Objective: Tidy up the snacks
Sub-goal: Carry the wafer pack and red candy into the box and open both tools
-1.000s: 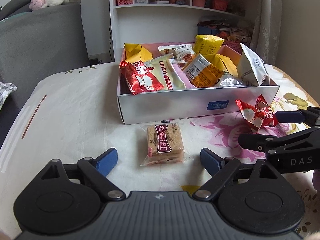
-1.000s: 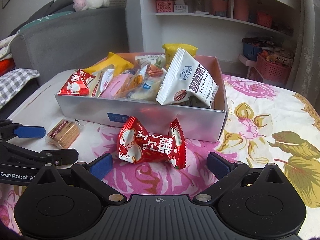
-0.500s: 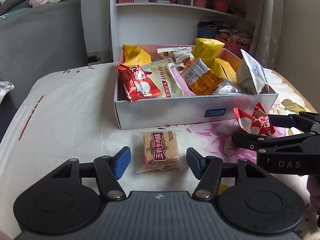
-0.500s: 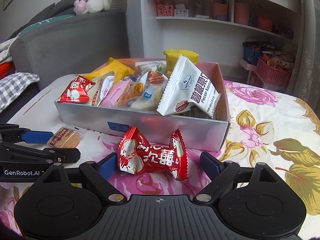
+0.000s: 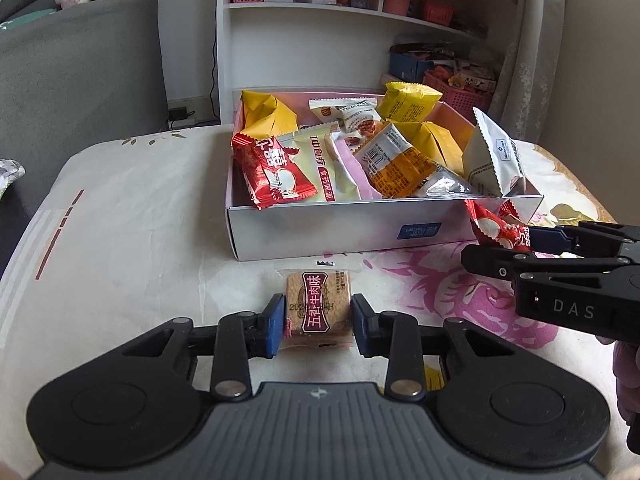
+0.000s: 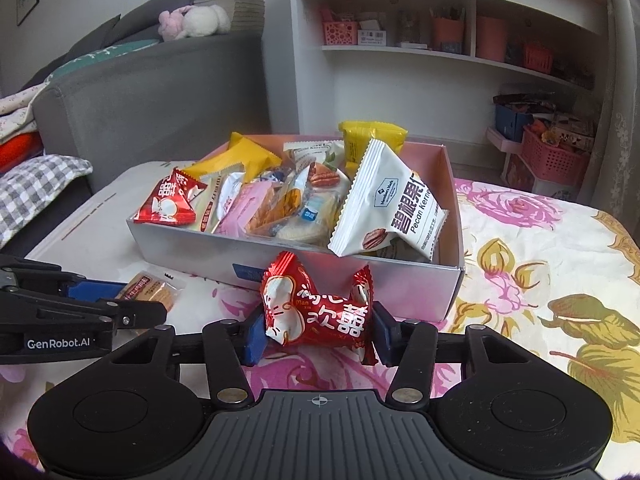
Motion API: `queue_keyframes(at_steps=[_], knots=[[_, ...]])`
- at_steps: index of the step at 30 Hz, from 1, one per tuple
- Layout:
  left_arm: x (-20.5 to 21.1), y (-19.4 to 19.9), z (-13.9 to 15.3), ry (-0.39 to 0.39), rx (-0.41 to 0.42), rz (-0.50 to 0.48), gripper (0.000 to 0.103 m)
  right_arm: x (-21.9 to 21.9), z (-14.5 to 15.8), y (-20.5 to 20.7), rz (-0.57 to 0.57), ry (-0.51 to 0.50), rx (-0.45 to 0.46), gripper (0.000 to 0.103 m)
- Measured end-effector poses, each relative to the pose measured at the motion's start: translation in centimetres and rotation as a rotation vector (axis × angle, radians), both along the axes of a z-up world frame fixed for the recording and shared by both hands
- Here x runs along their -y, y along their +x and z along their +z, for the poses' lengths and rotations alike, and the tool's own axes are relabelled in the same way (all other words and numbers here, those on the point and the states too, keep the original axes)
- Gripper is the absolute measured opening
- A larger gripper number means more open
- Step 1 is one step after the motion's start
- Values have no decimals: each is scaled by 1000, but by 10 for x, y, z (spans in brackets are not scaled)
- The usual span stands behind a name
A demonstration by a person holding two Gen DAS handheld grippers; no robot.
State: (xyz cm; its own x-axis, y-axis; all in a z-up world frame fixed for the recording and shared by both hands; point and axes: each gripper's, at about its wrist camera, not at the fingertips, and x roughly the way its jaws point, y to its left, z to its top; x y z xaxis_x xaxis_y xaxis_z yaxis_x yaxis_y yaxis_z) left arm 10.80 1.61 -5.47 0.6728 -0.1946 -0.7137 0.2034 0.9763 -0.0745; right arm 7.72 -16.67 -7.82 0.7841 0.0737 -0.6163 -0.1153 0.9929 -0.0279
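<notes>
A white box [image 5: 320, 226] full of snack packets stands on the table; it also shows in the right wrist view [image 6: 408, 284]. My left gripper [image 5: 319, 326] is shut on a brown biscuit packet [image 5: 318, 308] that lies on the cloth in front of the box. My right gripper [image 6: 318, 330] is shut on a red candy packet [image 6: 320, 312] just in front of the box wall. In the left wrist view the red candy packet [image 5: 498, 230] and the right gripper [image 5: 532, 240] are at the right. In the right wrist view the biscuit packet [image 6: 154, 288] is at the left.
A floral cloth [image 6: 540, 280] covers the table. A grey sofa [image 5: 80, 72] stands at the left, a white shelf unit [image 5: 340, 12] behind the box. Pink baskets [image 6: 556, 156] sit on the floor at the right.
Both grippers have closed from wide open onto their packets. The left gripper moved forward around the biscuit packet, the right around the red candy packet.
</notes>
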Motion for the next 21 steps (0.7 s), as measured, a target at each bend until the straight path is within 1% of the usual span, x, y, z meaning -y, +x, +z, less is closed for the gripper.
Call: queue_keyframes(at_steps=[4,11,16,21], knots=[[-3,-1,7,-8,15,-8,32,3,6,-2,5,27,1,50],[-7,-3,20,-58,33,-5,32,4,21,-8,19,82,15,49],[-8,-3,32,-88,68,-9,32,3,38,-12,22,124,55,49],[-7,2,36,-120,81,4,32,12,55,-8,-17,167,105,49]])
